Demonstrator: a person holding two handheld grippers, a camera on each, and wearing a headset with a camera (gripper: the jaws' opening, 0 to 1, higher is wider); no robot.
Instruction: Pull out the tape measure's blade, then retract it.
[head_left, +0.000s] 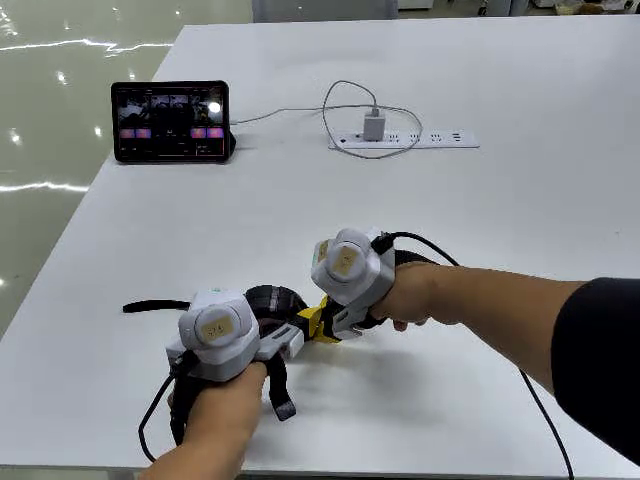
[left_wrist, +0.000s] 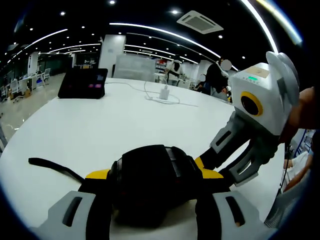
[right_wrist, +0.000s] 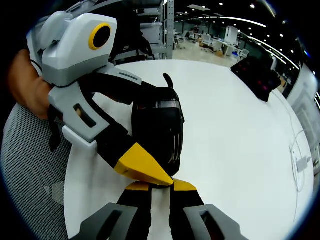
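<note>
Two grippers meet low over the near part of the white table (head_left: 500, 200), with the black tape measure (left_wrist: 150, 175) between them. I cannot tell whether the case rests on the tabletop or hangs just above it. My left gripper (head_left: 286, 322) has its jaws clamped on the case from either side. In the left gripper view, the yellow jaw tips show at both flanks of the black body. My right gripper (right_wrist: 156, 187) comes in from the right and points at the front of the case. Its jaws stand close together, right up against the case, with only a thin slit between them. I cannot tell whether they pinch anything. A black strap (head_left: 155, 305) trails from the case across the table to the left. Further back, a dark tablet (head_left: 172, 121) stands propped with its screen lit. To its right lies a white power strip (head_left: 420, 140) with a white charger (head_left: 373, 127) plugged in. A thin cable (head_left: 290, 112) runs from the charger toward the tablet.
</note>
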